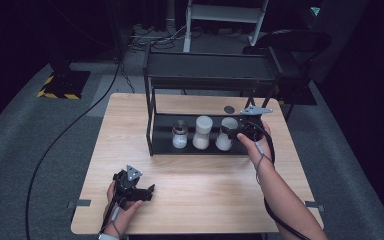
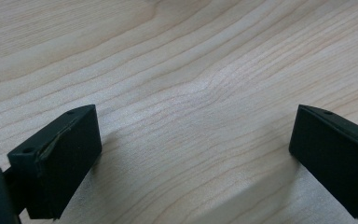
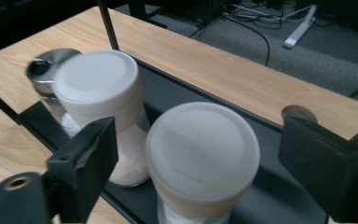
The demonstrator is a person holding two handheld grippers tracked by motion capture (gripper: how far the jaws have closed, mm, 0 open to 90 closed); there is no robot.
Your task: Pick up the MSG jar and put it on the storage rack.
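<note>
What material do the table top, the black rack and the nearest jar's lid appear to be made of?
Table top: pale wood or wood-look laminate, matt, judging by the grain lines. Black rack: probably painted metal, given its thin dark bars. Nearest jar's lid: likely white plastic, smooth and slightly frosted.

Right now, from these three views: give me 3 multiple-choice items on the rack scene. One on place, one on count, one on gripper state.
1. Where do the jars stand?
A. on the rack's bottom shelf
B. on the rack's top shelf
C. on the floor

2. How many jars are in the rack?
A. one
B. three
C. five

3. How is the right gripper?
A. shut on a jar
B. open, jaws either side of the nearest jar
C. lying on the table

Answers:
1 A: the jars sit on the bottom shelf of the rack.
2 B: metal-capped jar, middle jar, nearest jar.
3 B: the right gripper has clear gaps beside the lid.
</note>
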